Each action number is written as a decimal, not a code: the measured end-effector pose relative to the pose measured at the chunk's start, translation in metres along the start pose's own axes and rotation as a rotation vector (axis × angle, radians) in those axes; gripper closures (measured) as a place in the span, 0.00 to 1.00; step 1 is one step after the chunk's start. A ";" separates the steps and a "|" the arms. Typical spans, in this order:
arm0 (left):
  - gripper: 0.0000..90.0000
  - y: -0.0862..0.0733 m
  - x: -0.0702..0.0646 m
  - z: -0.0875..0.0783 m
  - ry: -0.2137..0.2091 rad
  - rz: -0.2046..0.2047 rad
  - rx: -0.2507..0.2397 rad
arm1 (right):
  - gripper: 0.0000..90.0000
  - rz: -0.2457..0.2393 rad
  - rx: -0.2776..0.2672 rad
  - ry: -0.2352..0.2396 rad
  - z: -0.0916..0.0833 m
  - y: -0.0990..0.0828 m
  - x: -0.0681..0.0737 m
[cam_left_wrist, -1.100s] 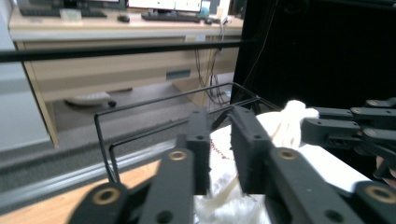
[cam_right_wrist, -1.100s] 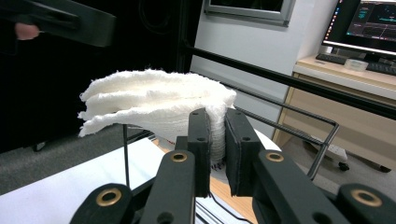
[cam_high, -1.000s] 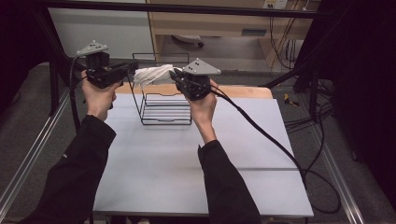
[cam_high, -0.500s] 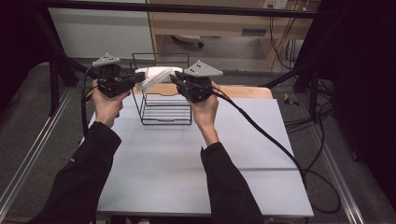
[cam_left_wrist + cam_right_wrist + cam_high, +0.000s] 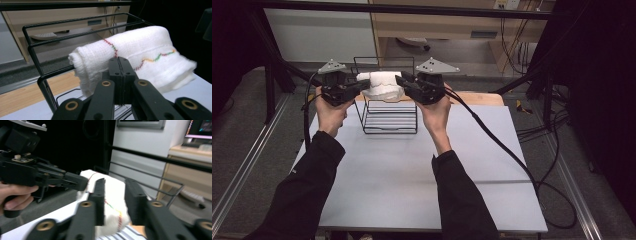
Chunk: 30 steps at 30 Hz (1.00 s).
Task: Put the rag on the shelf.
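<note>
A rolled white towel (image 5: 383, 86) is held above the wire rack (image 5: 387, 122) at the table's far edge. It is pinched by the closed left gripper (image 5: 362, 86) and clasped by the right gripper (image 5: 403, 82), both hands raised, facing inward.

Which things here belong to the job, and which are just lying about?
In the job:
- towel, rolled, white, held over the rack
- wire rack
- left gripper, jaws shut on the towel's edge
- right gripper, jaws around the towel's other end

Lying about:
- cables on the floor
- wooden board behind the rack
</note>
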State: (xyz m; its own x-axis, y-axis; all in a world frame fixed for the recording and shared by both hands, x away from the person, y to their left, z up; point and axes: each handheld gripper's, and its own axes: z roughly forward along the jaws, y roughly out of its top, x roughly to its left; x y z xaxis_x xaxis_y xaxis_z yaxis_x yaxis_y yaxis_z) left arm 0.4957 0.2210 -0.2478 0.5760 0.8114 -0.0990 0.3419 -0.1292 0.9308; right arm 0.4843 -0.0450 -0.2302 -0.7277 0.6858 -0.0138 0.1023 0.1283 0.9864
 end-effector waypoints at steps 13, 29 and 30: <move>0.99 -0.013 -0.002 0.003 0.000 0.021 0.012 | 1.00 -0.019 0.172 -0.063 0.026 -0.024 0.003; 0.94 -0.020 -0.001 -0.007 0.002 0.037 0.007 | 0.90 -0.046 0.142 -0.068 0.018 -0.020 0.005; 0.93 -0.021 -0.002 -0.009 0.002 0.039 0.007 | 0.88 -0.042 0.142 -0.063 0.016 -0.019 0.005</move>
State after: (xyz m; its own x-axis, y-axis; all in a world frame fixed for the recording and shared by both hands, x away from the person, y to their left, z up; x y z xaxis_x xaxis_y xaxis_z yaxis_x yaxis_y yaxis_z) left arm 0.4810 0.2274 -0.2640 0.5877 0.8066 -0.0625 0.3248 -0.1645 0.9314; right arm 0.4891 -0.0326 -0.2516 -0.6900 0.7205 -0.0693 0.1703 0.2547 0.9519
